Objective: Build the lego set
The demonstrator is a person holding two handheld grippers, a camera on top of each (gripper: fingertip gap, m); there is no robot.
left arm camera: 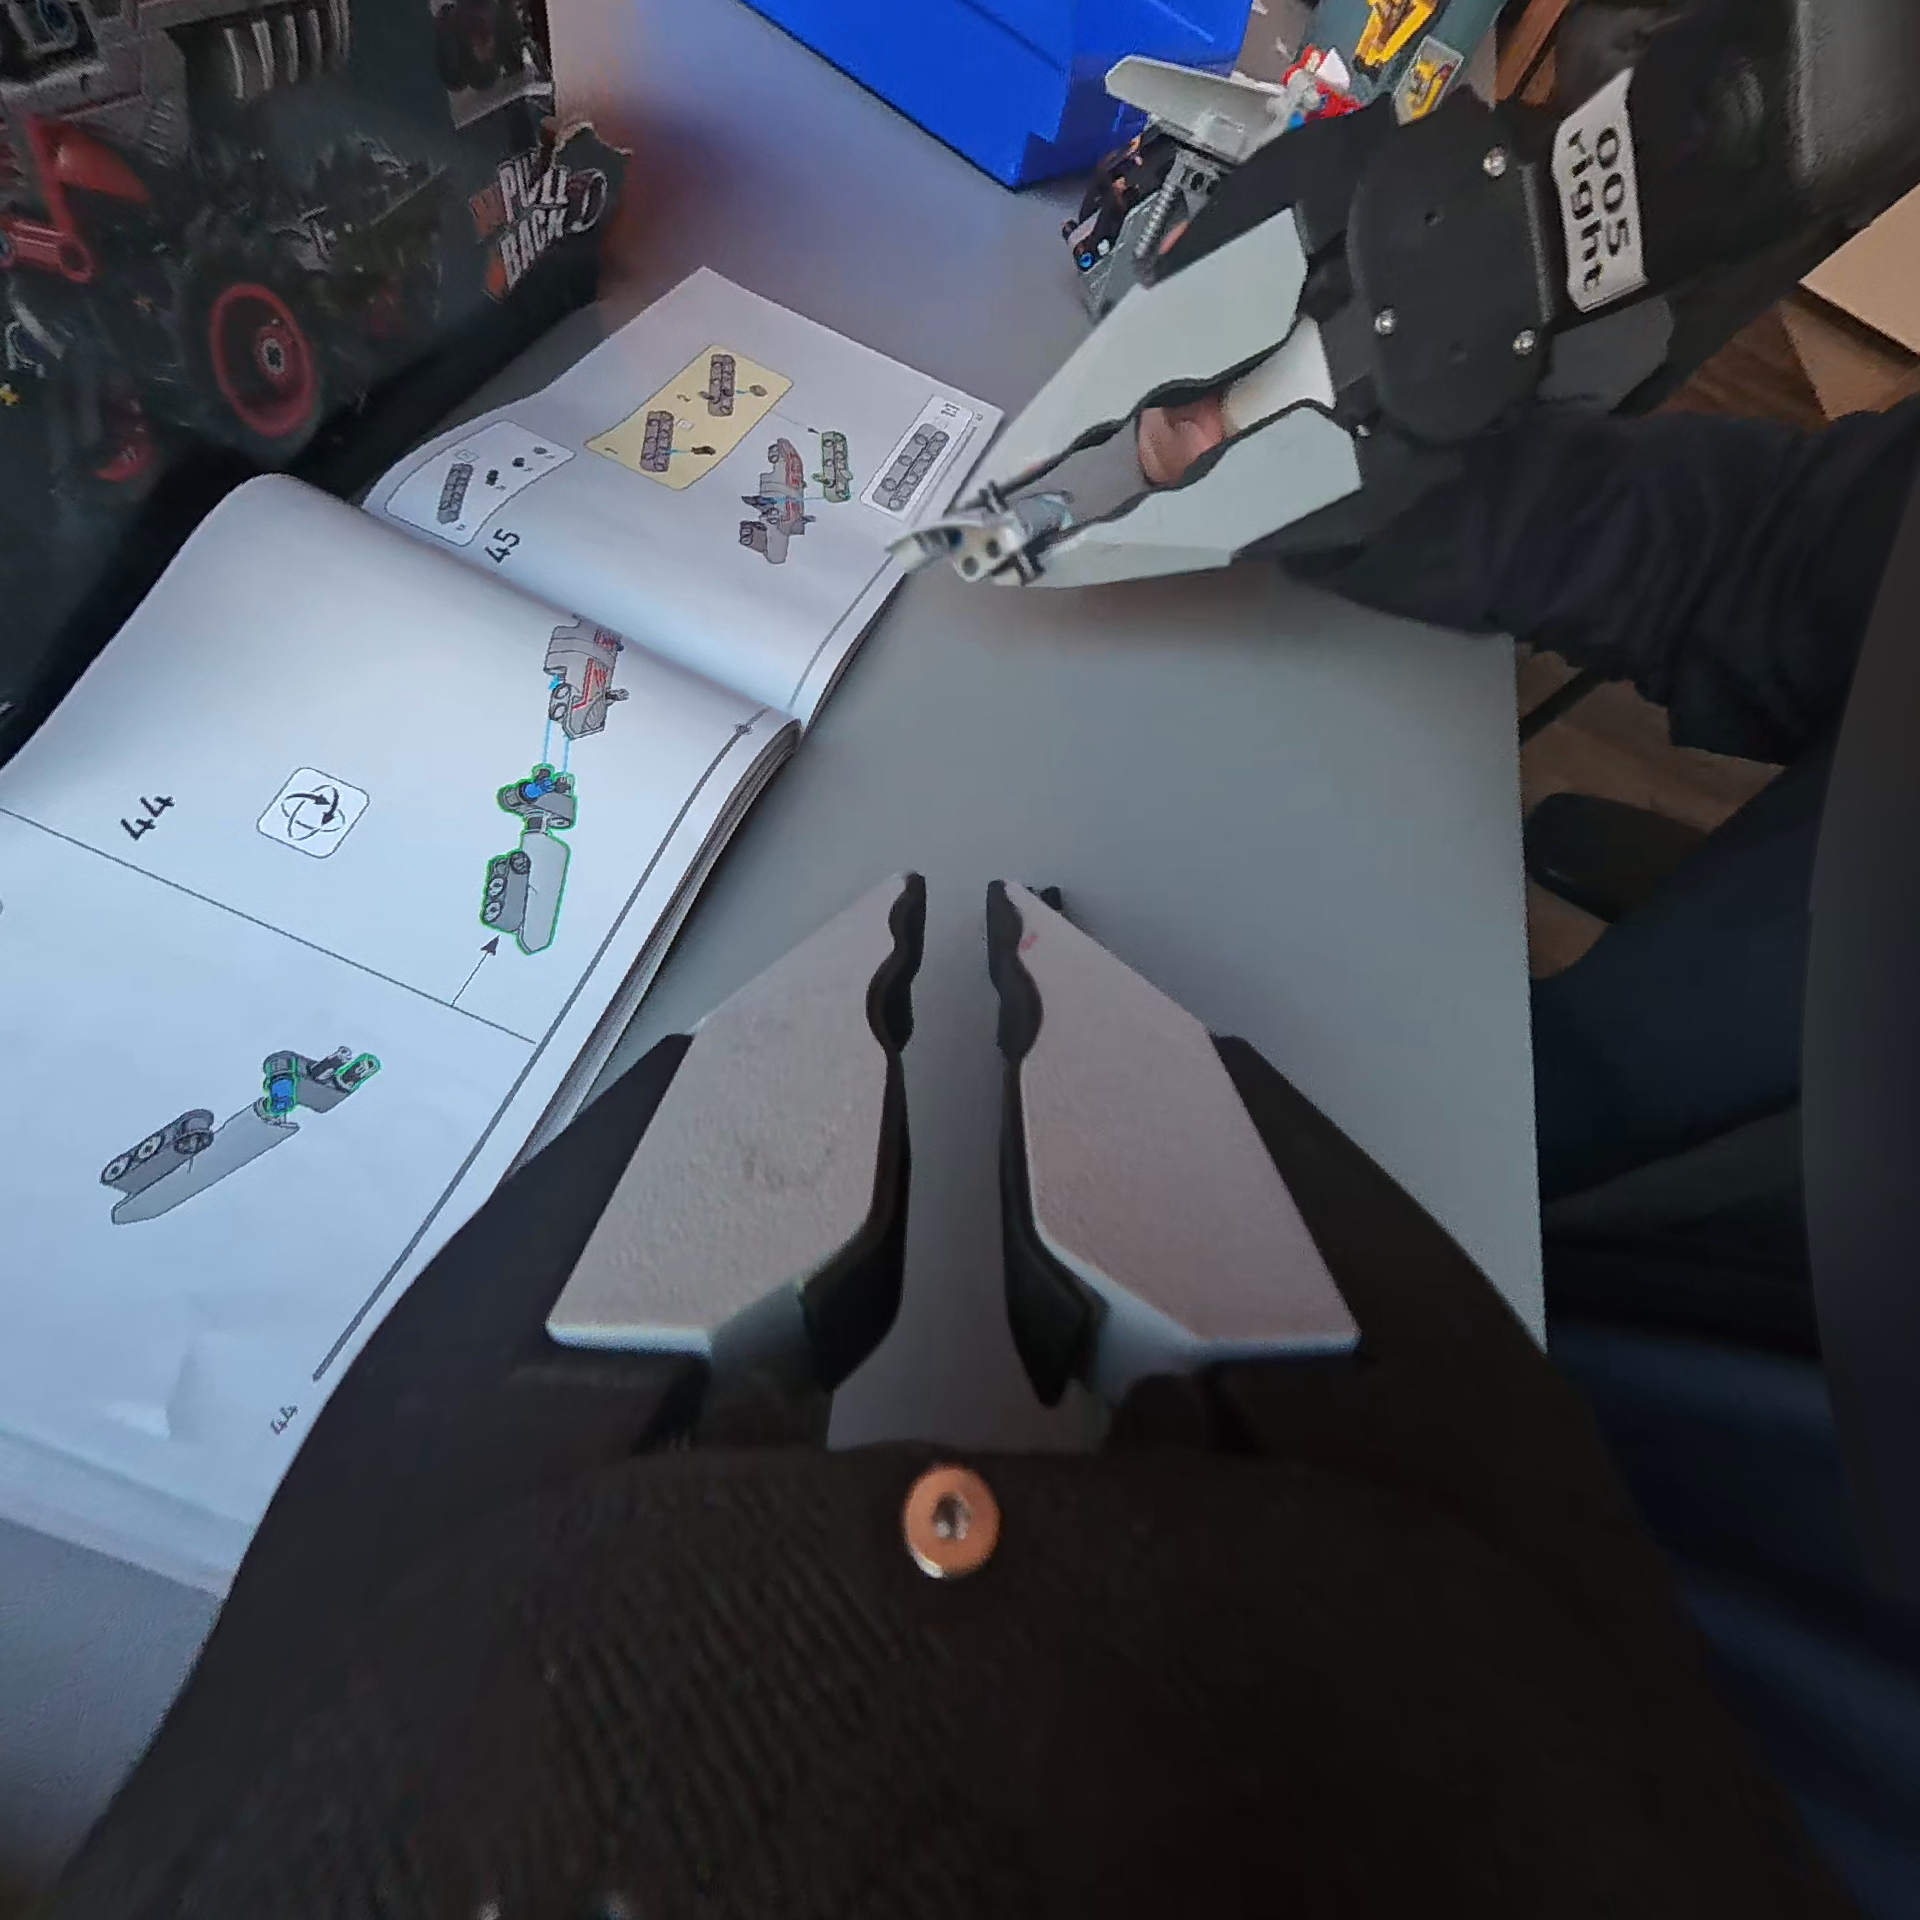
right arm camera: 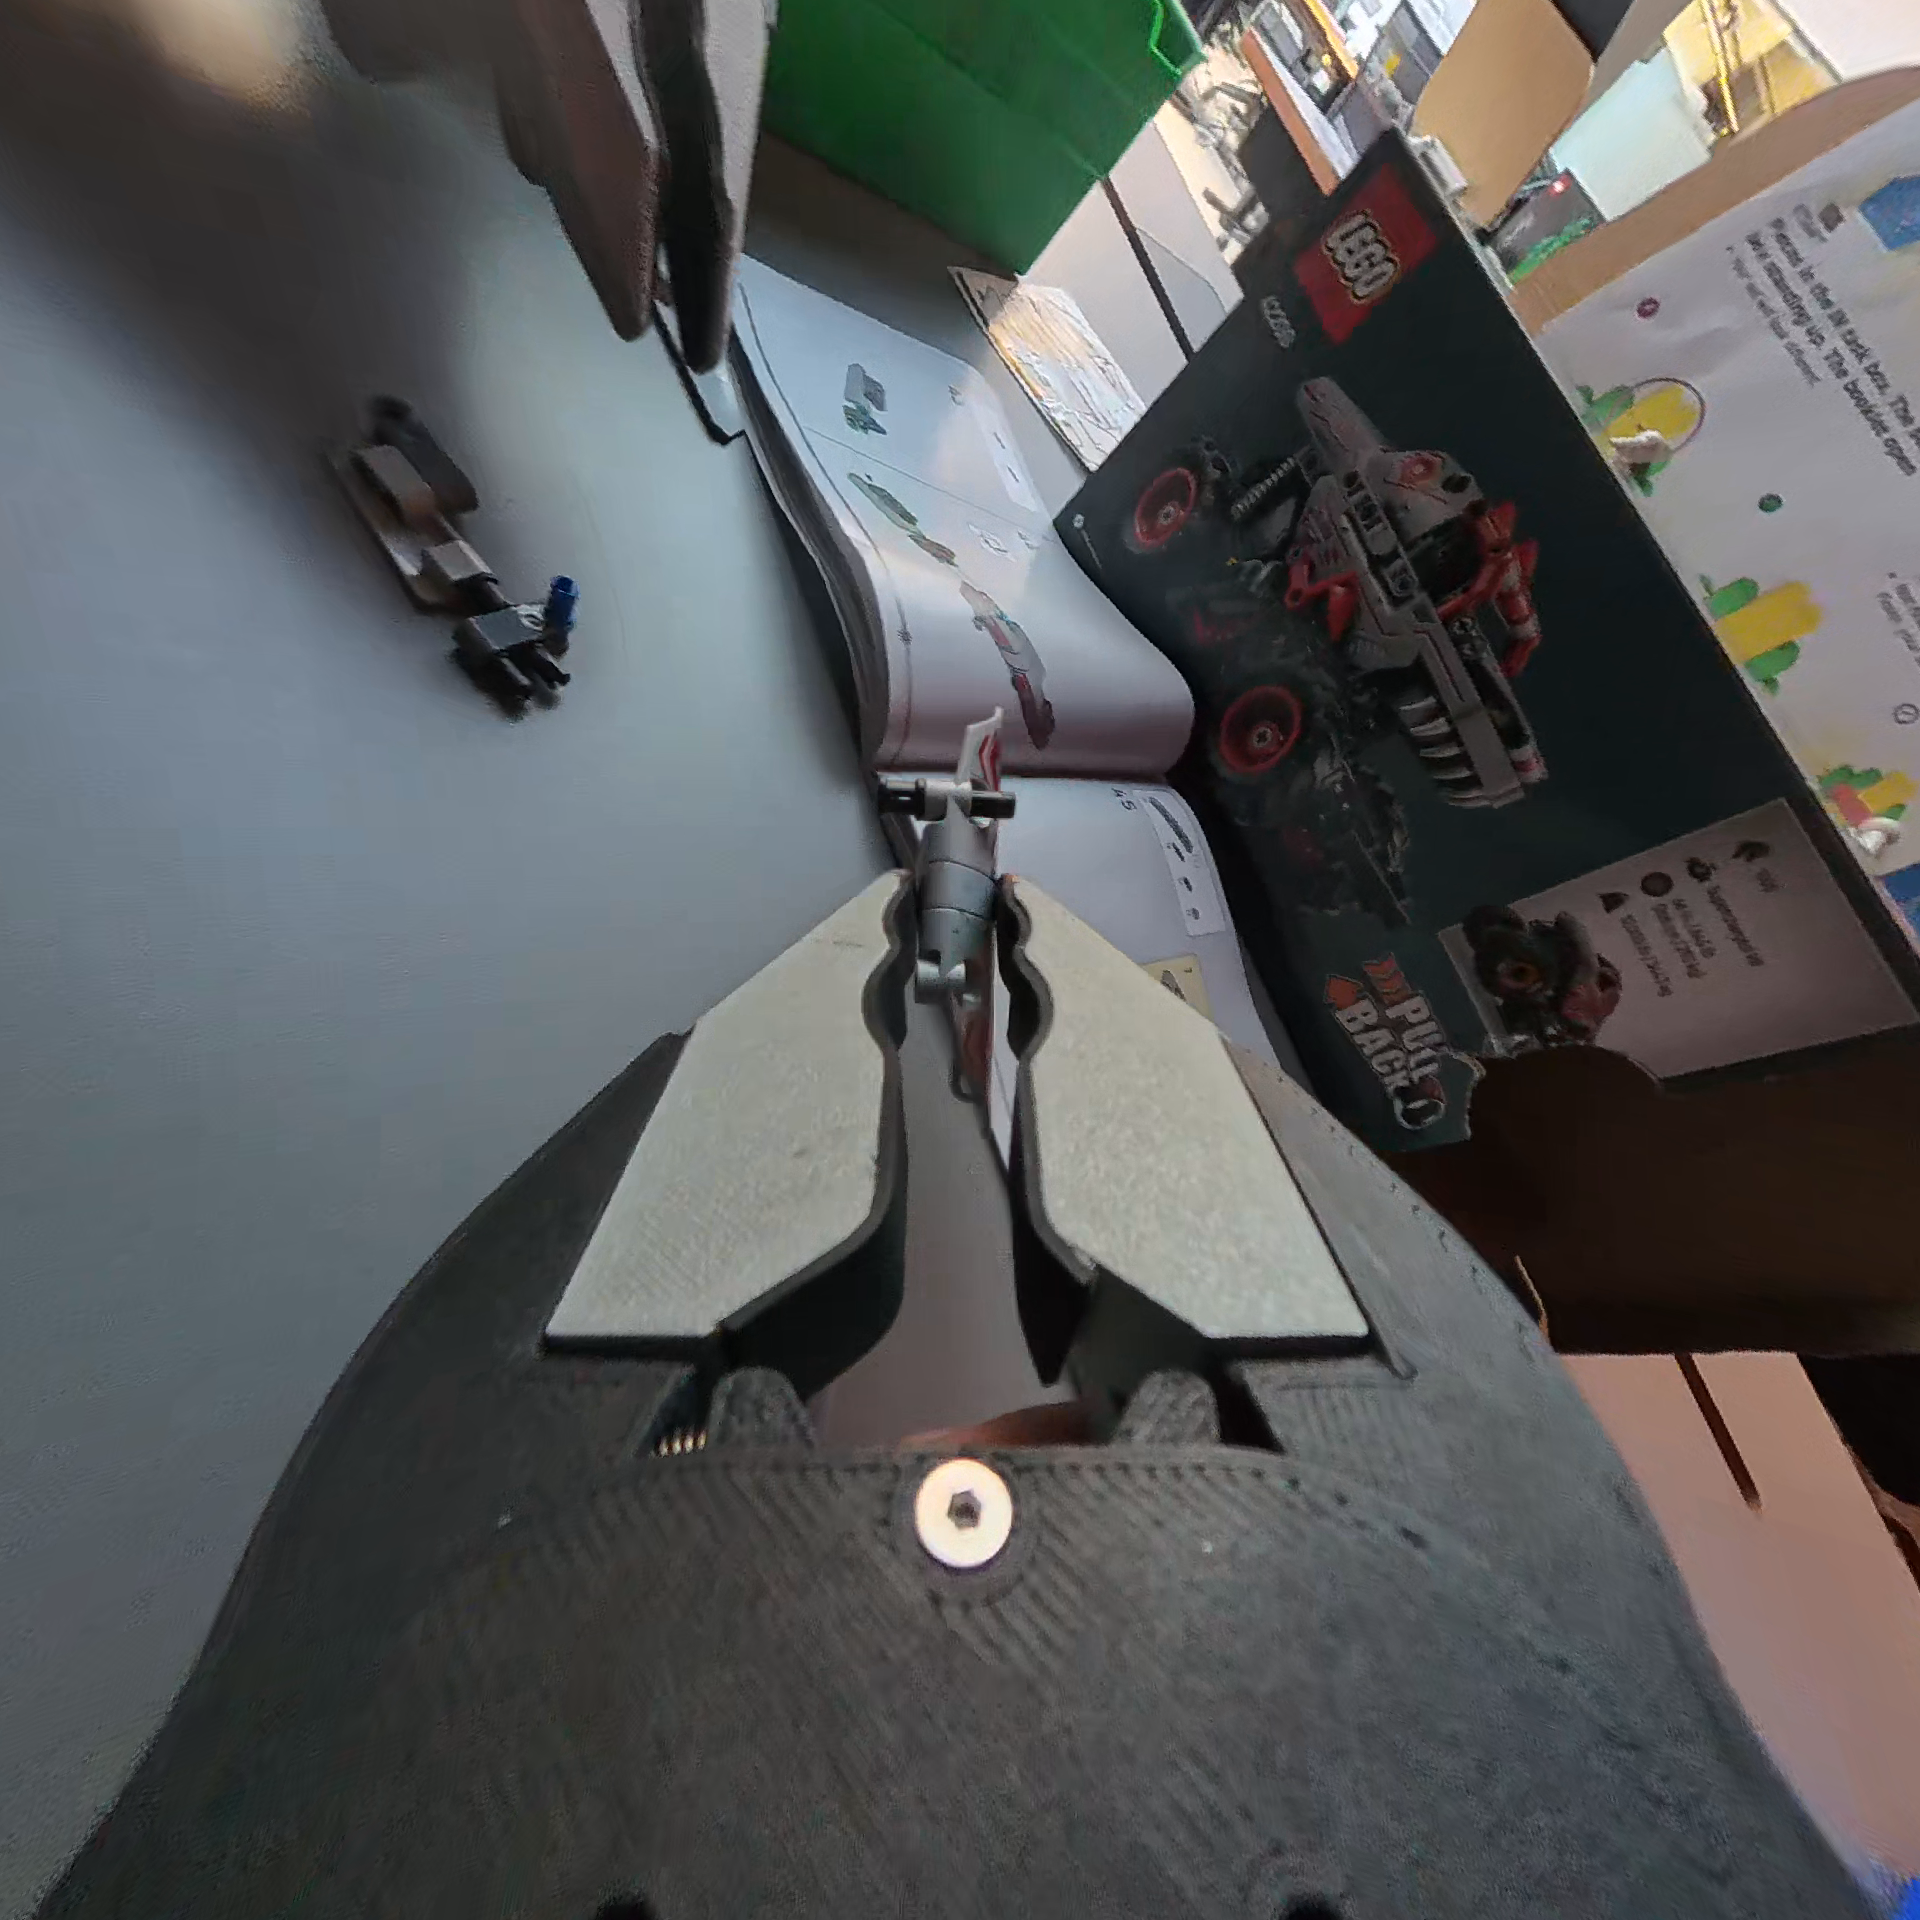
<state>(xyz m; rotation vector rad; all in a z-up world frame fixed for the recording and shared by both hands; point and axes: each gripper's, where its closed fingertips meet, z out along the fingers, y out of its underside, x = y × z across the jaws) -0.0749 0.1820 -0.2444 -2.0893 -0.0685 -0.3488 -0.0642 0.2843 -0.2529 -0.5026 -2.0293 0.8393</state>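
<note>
My right gripper (right arm camera: 951,894) is shut on a small grey lego assembly (right arm camera: 954,862) with a black axle across its far end, held above the table by the booklet's edge. The right gripper (left arm camera: 1003,540) also shows in the left wrist view, upper right, with the grey assembly (left arm camera: 977,540) at its tips. My left gripper (left arm camera: 956,899) is slightly open and empty over the bare grey table (left arm camera: 1195,779). A dark grey lego sub-assembly (right arm camera: 457,561) with a blue pin lies on the table to the left. The open instruction booklet (left arm camera: 416,831) lies left of both grippers.
The dark lego box (left arm camera: 260,208) stands behind the booklet, and it also shows in the right wrist view (right arm camera: 1455,623). A blue bin (left arm camera: 997,73) and a partly built model (left arm camera: 1153,197) sit at the far side. A green bin (right arm camera: 966,104) and cardboard boxes (right arm camera: 1662,208) stand beyond. The table edge (left arm camera: 1522,935) is at right. The left gripper's tips are roughly 11 cm from the right gripper's.
</note>
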